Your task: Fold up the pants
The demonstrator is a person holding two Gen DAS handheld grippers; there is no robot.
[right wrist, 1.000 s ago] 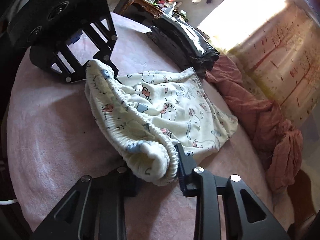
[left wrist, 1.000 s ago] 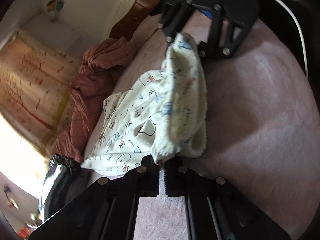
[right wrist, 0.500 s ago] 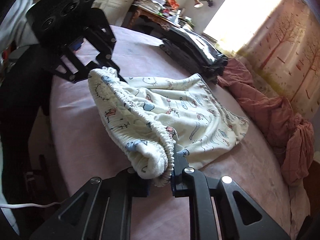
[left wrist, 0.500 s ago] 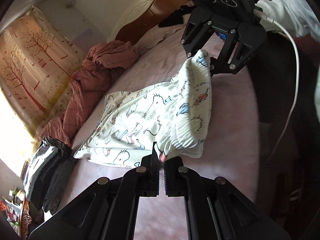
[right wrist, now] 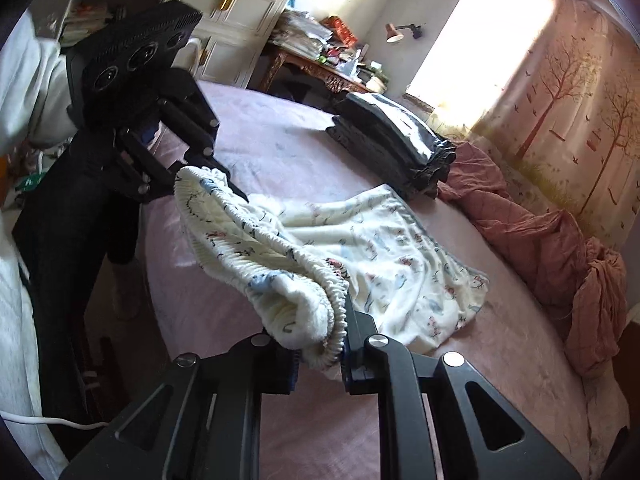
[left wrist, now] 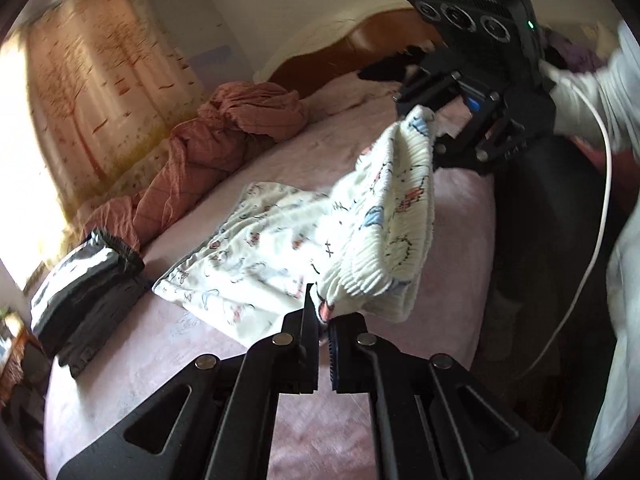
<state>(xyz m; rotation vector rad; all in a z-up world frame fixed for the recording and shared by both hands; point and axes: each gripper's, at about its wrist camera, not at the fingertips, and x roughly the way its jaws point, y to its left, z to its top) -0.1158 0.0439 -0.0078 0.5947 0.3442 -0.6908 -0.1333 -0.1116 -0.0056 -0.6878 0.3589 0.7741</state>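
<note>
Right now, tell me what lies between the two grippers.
The pants' ribbed waistband spans the gap, raised off the pink bed, pinched at one end by the left gripper and at the other by the right gripper. Both wrist views show it.

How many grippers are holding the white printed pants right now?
2: the left gripper pinches one end of the white printed pants waistband, the right gripper the other.

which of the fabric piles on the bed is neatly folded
The dark stack of clothes beside the window: flat, squared layers. The pink blanket is crumpled, and the printed pants hang from both grippers.
</note>
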